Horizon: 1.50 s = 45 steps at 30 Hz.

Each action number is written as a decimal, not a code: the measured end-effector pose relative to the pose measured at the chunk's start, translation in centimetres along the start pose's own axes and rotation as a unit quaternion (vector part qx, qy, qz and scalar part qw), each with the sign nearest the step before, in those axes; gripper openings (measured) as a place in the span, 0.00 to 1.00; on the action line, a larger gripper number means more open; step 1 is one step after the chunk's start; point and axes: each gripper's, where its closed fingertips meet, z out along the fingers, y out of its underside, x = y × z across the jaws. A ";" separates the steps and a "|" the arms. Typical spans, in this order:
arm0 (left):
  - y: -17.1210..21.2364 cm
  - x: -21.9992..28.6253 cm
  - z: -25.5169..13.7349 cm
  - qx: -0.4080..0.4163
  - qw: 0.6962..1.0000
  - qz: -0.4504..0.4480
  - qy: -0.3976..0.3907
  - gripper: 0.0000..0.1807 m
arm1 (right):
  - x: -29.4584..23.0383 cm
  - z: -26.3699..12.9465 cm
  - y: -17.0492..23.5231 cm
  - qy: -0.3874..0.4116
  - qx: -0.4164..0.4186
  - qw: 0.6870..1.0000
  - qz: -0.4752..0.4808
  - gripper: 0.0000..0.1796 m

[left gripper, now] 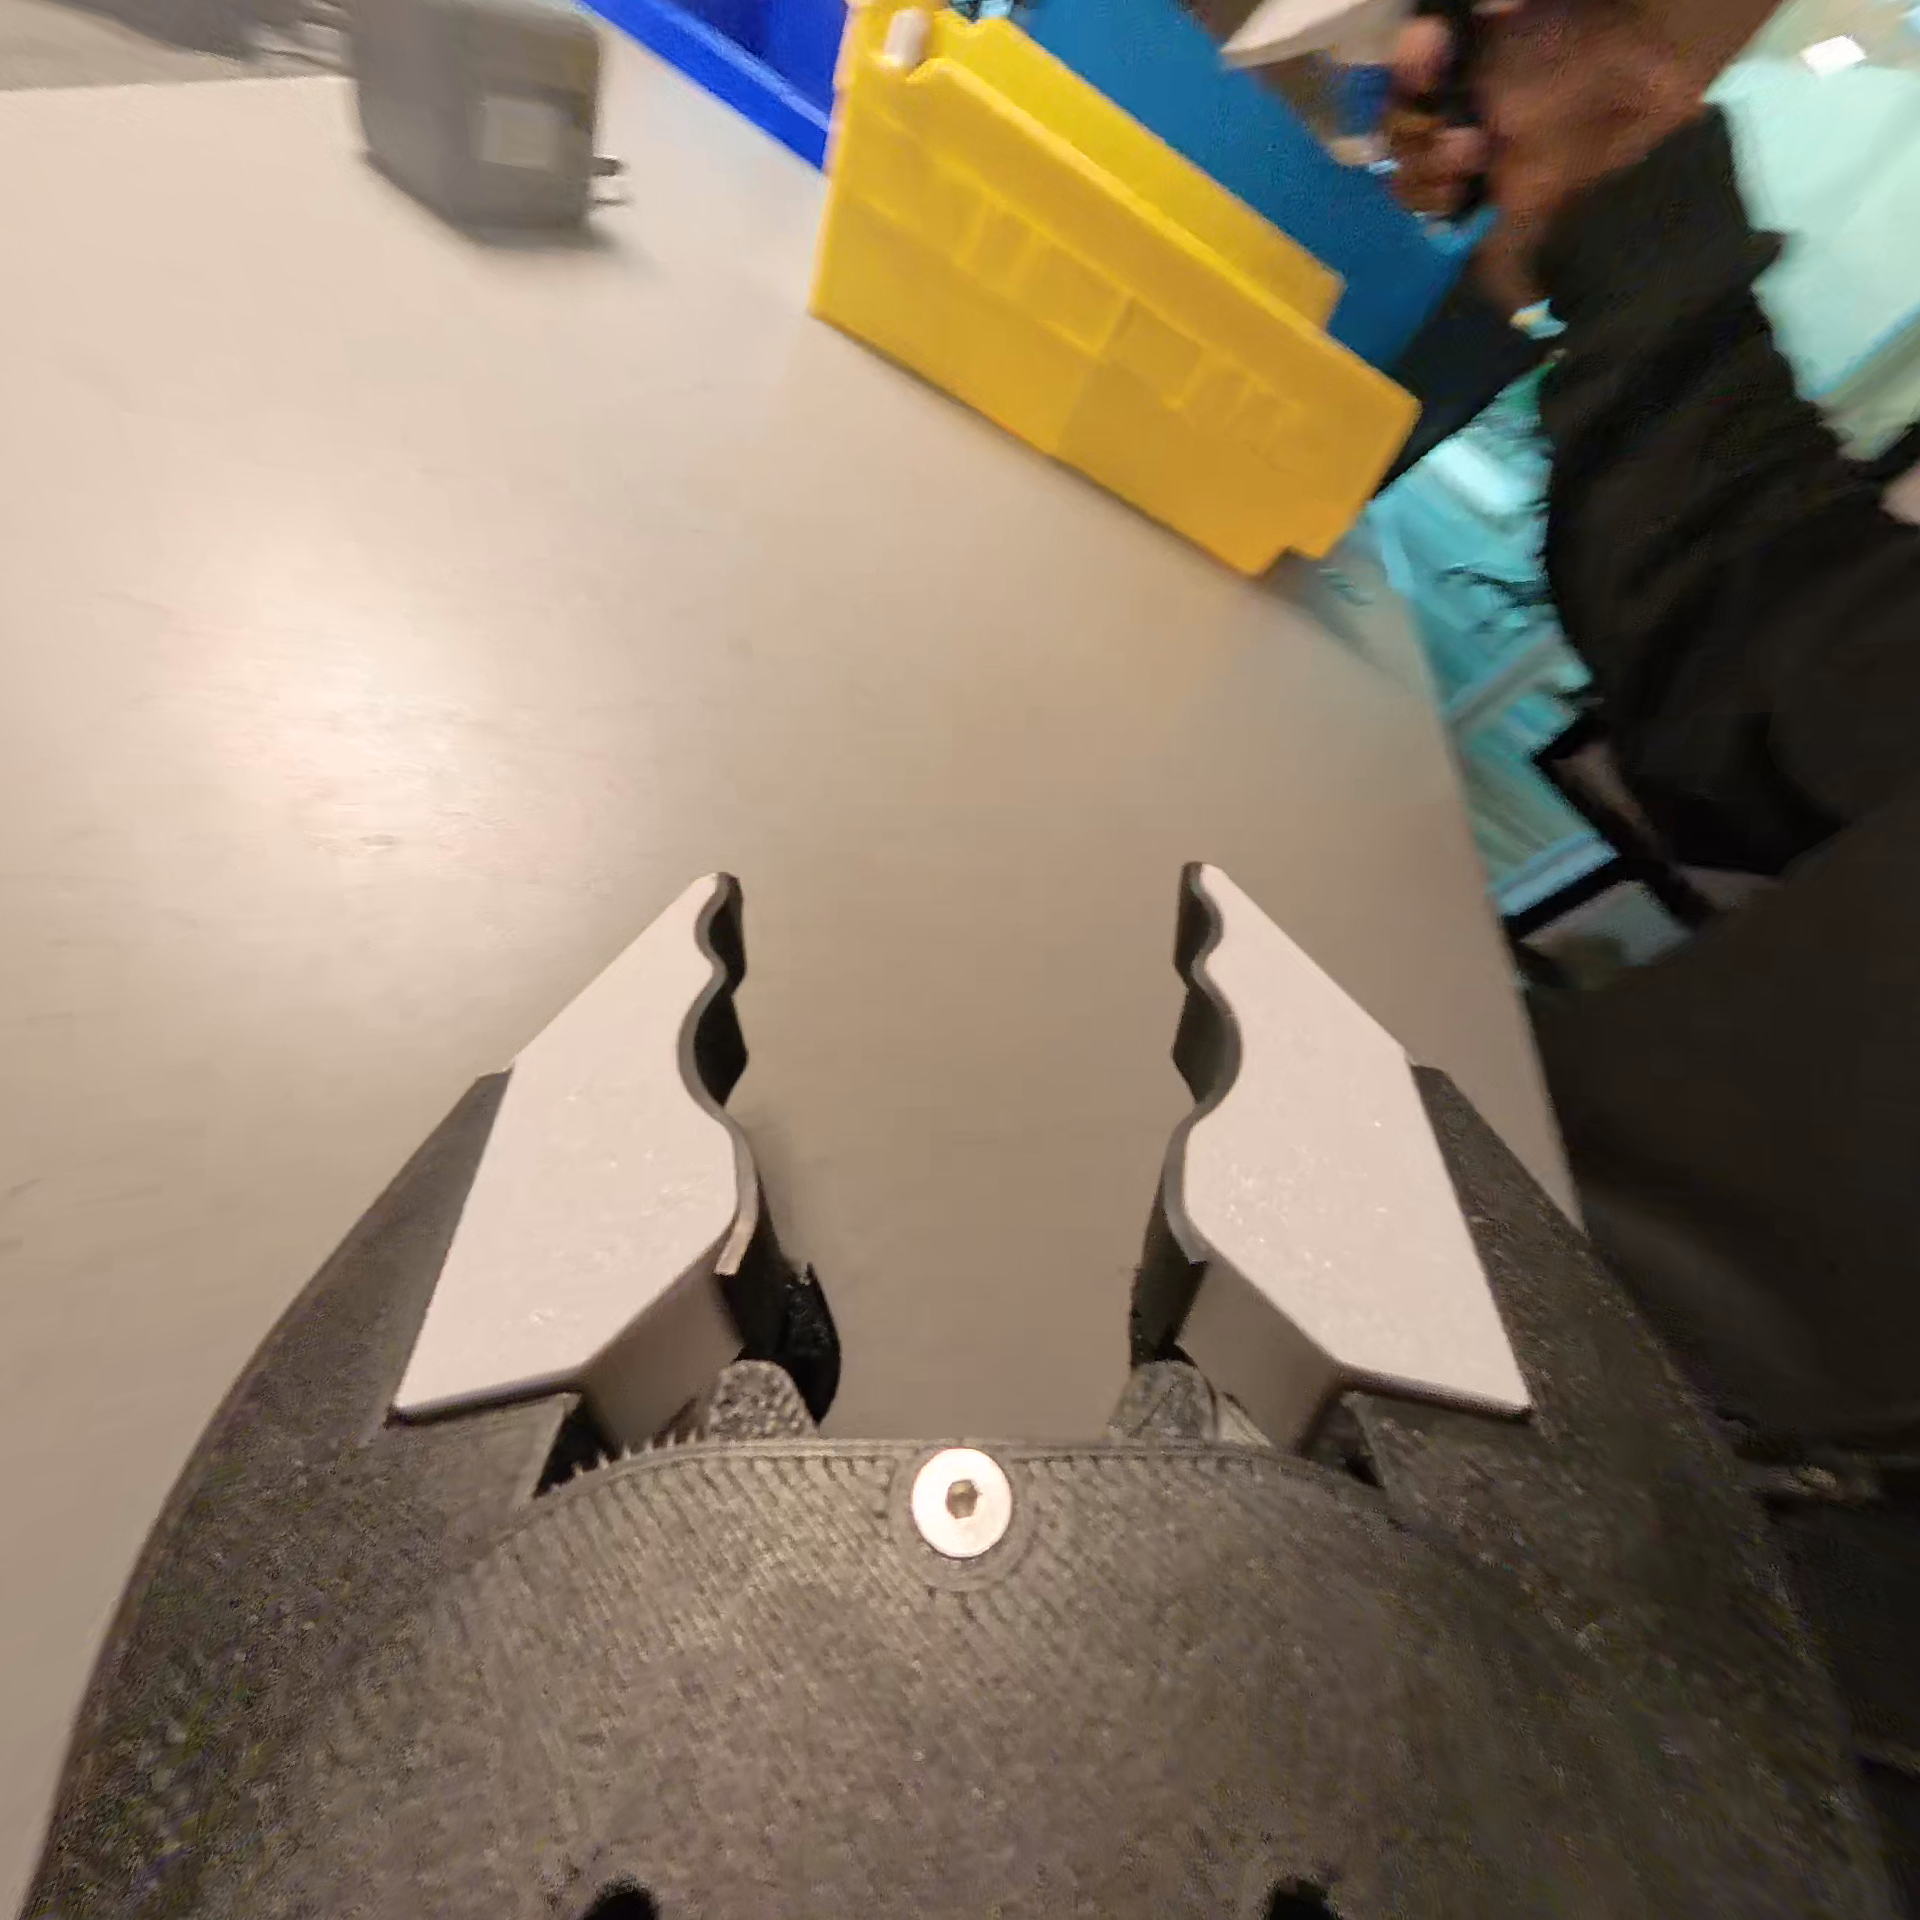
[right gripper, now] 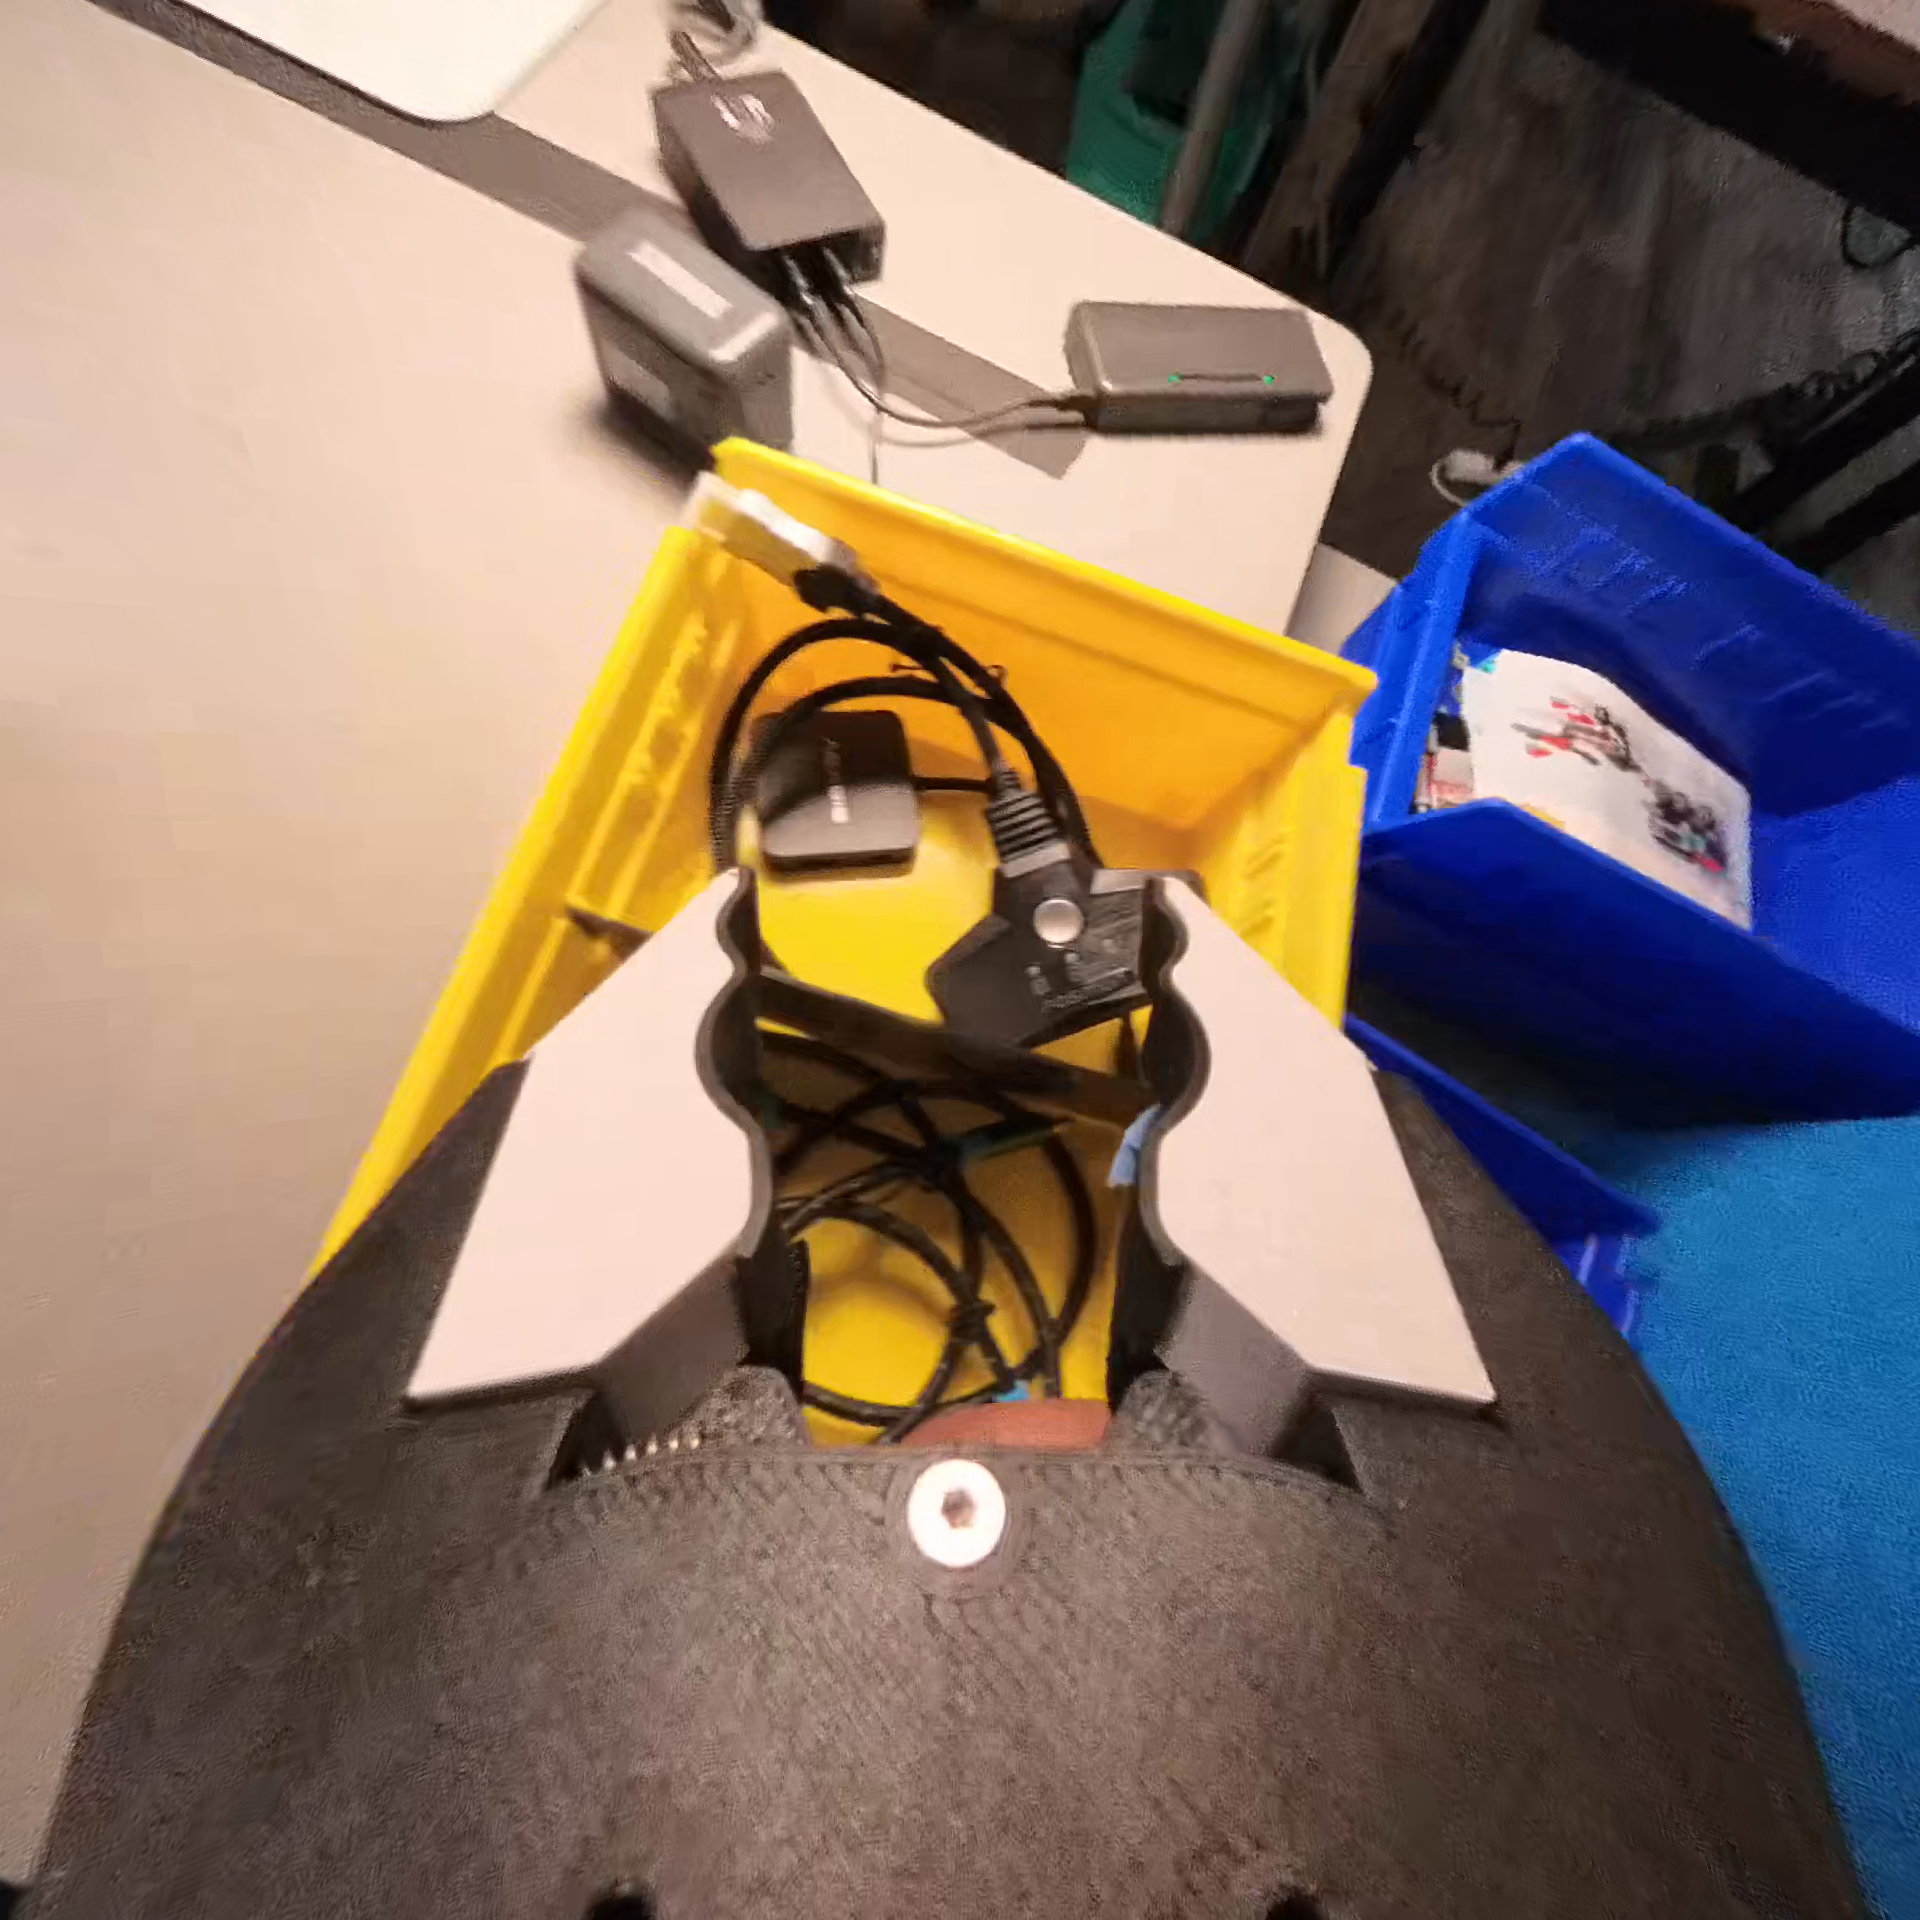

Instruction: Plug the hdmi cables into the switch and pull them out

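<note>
In the right wrist view, a yellow bin [right gripper: 1143, 665] holds a tangle of black HDMI cables [right gripper: 935, 1247], a small black HDMI switch [right gripper: 1049, 956] with a round silver button, and a flat black box [right gripper: 836, 795]. One cable's plug [right gripper: 774, 540] rests on the bin's far rim. My right gripper [right gripper: 956, 888] is open above the bin, with the switch next to its right fingertip. My left gripper [left gripper: 958, 878] is open and empty over bare table [left gripper: 416, 623]. The yellow bin [left gripper: 1091, 301] stands ahead of it to the right.
A blue bin [right gripper: 1662, 831] with printed sheets stands right of the yellow one. A grey power brick [right gripper: 675, 332], a black hub [right gripper: 769, 177] and a grey box with green lights [right gripper: 1195, 364] lie behind. A person's black sleeve [left gripper: 1714, 623] is at the table's right edge. The gap from one gripper's tips to the other's is roughly 45 centimetres. The grey power brick [right gripper: 675, 332] is closer to my right gripper, around 25 centimetres from its tips; the left tips are 35 centimetres off.
</note>
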 end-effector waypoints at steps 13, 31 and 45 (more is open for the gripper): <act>-0.8 -3.4 -18.7 0.124 0.883 0.030 -0.452 0.56 | -12.2 -3.7 8.4 0.010 0.018 0.999 0.045 0.50; 14.0 -3.5 -39.9 -0.052 0.714 -0.082 -0.693 0.04 | -11.5 0.3 9.6 0.082 0.018 0.996 0.039 0.04; 13.2 1.6 -32.0 -0.023 0.885 0.066 -0.461 0.03 | -18.9 -1.7 9.5 -0.055 0.041 0.997 -0.032 0.03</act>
